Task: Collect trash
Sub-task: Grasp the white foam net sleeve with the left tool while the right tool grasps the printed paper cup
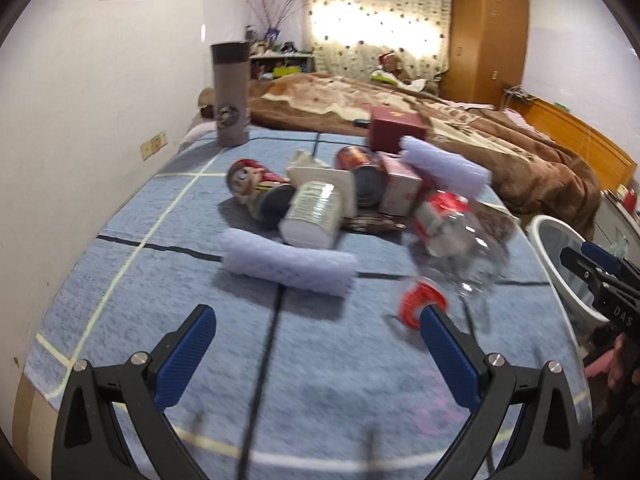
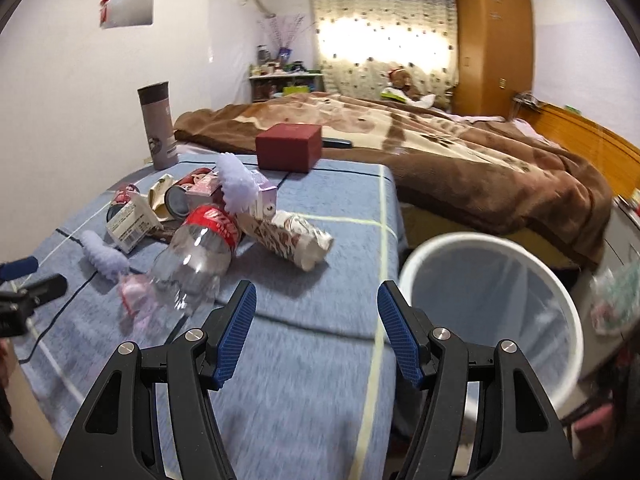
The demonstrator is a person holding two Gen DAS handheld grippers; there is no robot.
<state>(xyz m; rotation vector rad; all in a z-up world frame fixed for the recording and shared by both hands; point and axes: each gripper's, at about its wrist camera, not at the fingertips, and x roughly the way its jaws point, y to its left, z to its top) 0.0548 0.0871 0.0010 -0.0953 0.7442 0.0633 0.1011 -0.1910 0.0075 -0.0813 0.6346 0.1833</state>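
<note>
A pile of trash lies on the blue cloth table (image 1: 320,380): a clear plastic bottle with a red label (image 1: 456,236) (image 2: 200,248), a white foam net sleeve (image 1: 288,266) (image 2: 104,258), cans (image 1: 360,172), a white carton (image 1: 316,214) (image 2: 128,224) and a patterned wrapper (image 2: 296,240). My left gripper (image 1: 318,336) is open and empty, just short of the foam sleeve and the bottle's red cap (image 1: 422,302). My right gripper (image 2: 316,312) is open and empty over the table's right part, beside the white trash bin (image 2: 532,356) (image 1: 560,264).
A grey tumbler (image 1: 231,94) (image 2: 158,126) stands upright at the table's far left. A dark red box (image 2: 289,152) (image 1: 396,128) sits at the far edge. A bed with a brown blanket (image 2: 460,160) lies behind the table. A wall runs along the left.
</note>
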